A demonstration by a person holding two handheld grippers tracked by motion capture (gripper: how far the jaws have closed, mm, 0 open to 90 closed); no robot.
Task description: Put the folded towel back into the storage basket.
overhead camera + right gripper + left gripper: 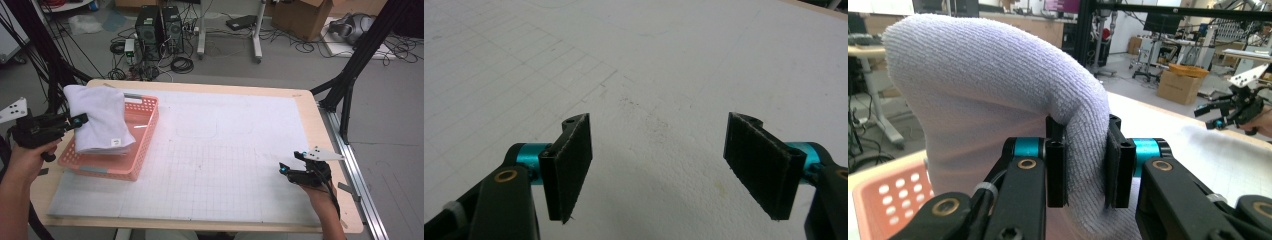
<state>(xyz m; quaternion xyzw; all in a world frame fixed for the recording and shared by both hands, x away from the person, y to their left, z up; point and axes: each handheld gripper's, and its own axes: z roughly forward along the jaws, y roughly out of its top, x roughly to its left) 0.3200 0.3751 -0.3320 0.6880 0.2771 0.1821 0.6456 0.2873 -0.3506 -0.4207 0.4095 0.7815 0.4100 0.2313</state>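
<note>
1. The left gripper (pixel 1086 167) was clamped on a folded white towel (pixel 998 100), its two black jaws pinching a thick fold between them. The grip sat at the towel's near edge, which judged well for carrying the bundle without letting it unfold.

2. The towel (pixel 100 120) hung over the pink basket (pixel 142 150) at the table's left end, its lower part inside the basket's rim. This placement suggested the towel was either being lowered in or lifted out; which one could not be told.

3. The right gripper (pixel 659 170) stood wide, nothing between the jaws, low over the white gridded mat (pixel 649 60).

4. In the high view the right gripper (pixel 290 170) lay well apart from the basket, near the table's right edge (pixel 312 115), apparently parked out of the way.

5. Risk noted: the basket was tilted, so it could shift under the towel's weight.
</note>
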